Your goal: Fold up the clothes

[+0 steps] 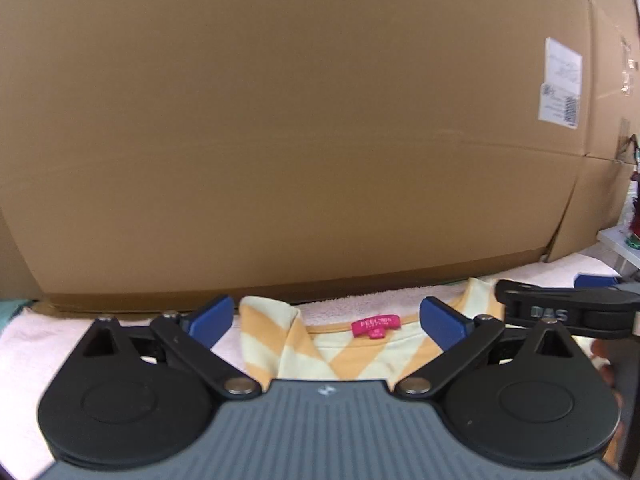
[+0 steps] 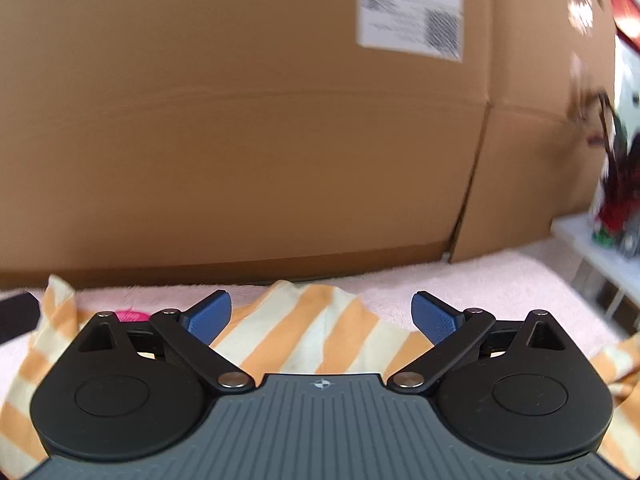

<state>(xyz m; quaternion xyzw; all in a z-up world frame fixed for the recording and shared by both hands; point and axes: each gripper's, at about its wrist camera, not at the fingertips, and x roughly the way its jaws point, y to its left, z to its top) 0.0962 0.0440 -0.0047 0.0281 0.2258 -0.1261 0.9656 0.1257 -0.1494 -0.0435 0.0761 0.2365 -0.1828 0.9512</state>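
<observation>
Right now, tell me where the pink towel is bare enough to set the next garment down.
Bare pink towel runs right of the striped shirt, between the cardboard box and the white shelf. A narrow strip shows between shirt collar and box. The middle is crowded: shirt, open left gripper, open right gripper.

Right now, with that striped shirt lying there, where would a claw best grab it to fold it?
Probably at the neckline edge beside the pink label, coming from the near side over the striped shirt. The collar lies flat on the pale towel with its rim facing up, and the open left claw already straddles it.
</observation>
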